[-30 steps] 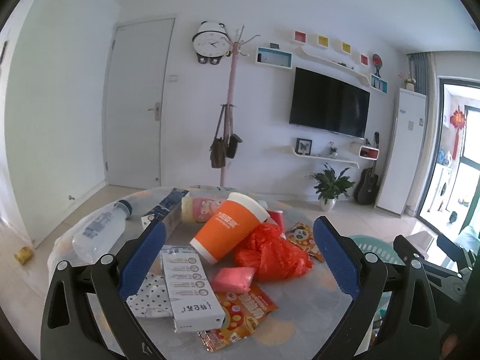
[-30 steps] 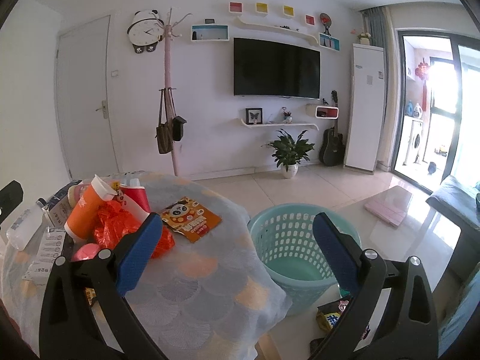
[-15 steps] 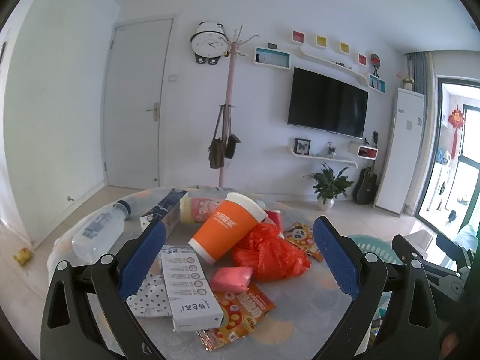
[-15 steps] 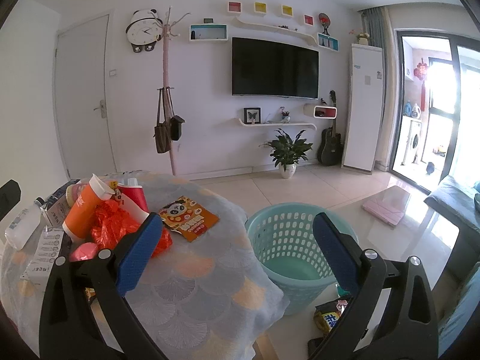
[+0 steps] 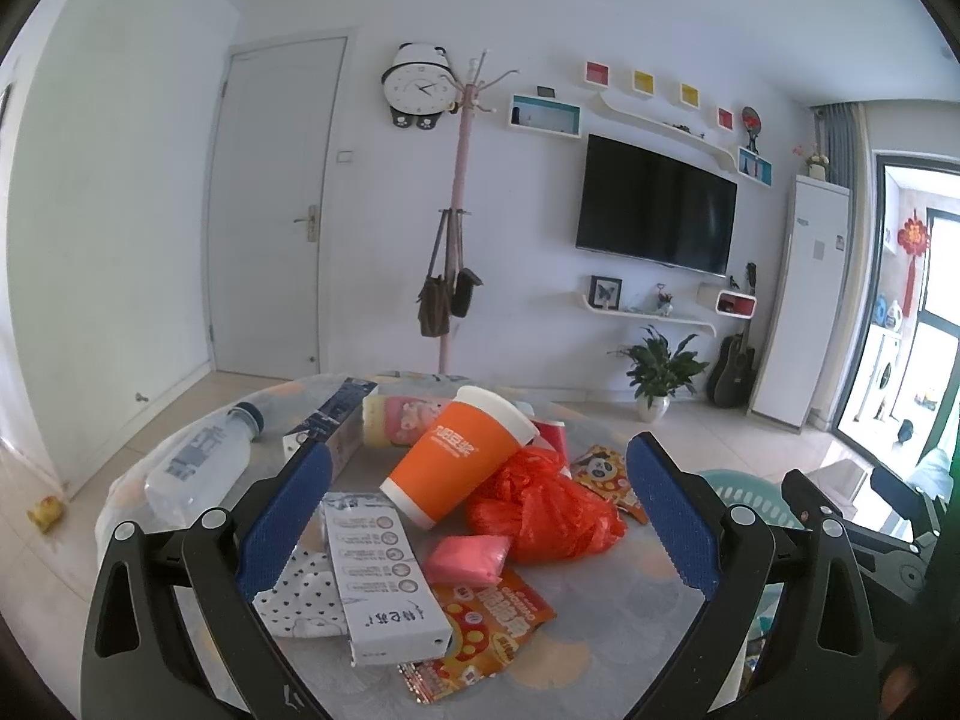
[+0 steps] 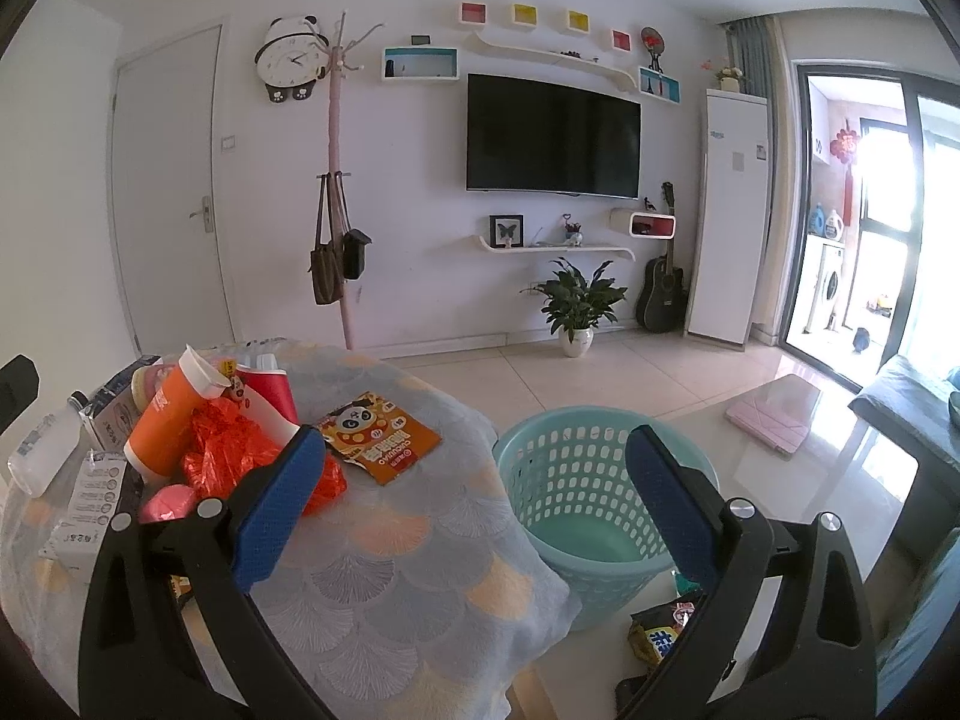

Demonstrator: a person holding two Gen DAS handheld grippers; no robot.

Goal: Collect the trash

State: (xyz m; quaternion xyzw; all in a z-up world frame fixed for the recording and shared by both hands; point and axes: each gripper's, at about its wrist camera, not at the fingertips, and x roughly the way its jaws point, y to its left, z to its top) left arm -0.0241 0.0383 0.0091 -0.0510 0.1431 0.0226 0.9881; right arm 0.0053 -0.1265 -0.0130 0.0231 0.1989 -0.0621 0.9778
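Your table (image 5: 570, 678) is carrying an orange cup (image 5: 459, 461), red bag (image 5: 540, 510), white box (image 5: 381, 582), clear bottle (image 5: 192, 468) and snack wrappers (image 5: 489, 630).

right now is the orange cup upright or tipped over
Tipped over: the orange cup lies on its side, leaning against the red plastic bag.

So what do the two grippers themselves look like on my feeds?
Both match: the left gripper and right gripper have black plastic frames with silver screws, and two fingers faced with textured blue pads. No sleeves or cables show.

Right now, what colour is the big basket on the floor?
Light teal green. The basket shows best in the right wrist view, beside the table.
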